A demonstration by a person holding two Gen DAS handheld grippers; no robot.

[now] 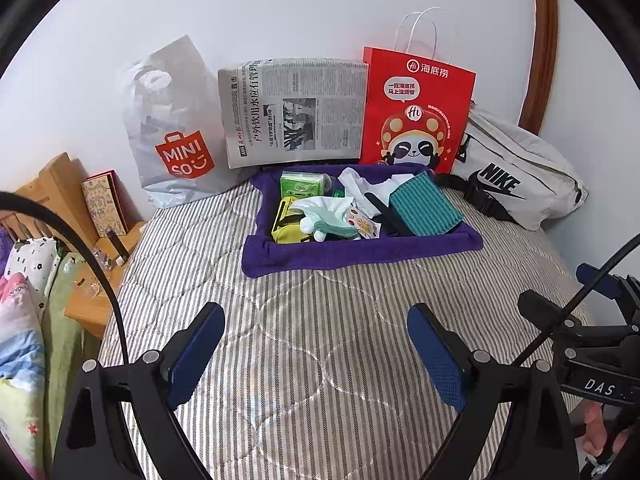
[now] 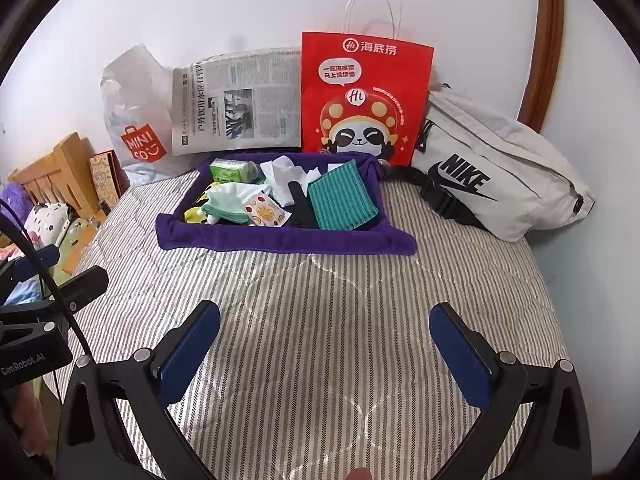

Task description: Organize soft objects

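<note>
bed (image 1: 320,360) with striped quilt, set against a white wall. purple tray (image 1: 360,254), cloth-walled, lay on the quilt near the wall; it held the soft things: green tissue pack (image 1: 301,188) at the back left, white cloth (image 1: 362,190) at the back middle, teal striped cloth (image 1: 424,210) leaning at the right, pale green plush (image 1: 328,216) at the front left over a yellow item (image 1: 282,224), fruit-print packet (image 1: 366,224) just beside the plush, and a black strip (image 1: 386,210) between packet and teal cloth. behind the tray, against the wall, from left to right: miniso bag (image 1: 176,140), newspaper (image 1: 294,112), red paper bag (image 1: 416,112), white nike bag (image 1: 516,176). the red bag touched the tray's back edge. wooden nightstand (image 1: 88,280) to the left of the bed, with a book (image 1: 102,204) propped on it. left gripper (image 1: 316,356) hung over bare quilt well short of the tray, fingers spread wide, nothing between them. right gripper (image 2: 326,354) likewise over bare quilt, fingers spread wide, empty. each gripper showed at the edge of the other's view, side by side.
</note>
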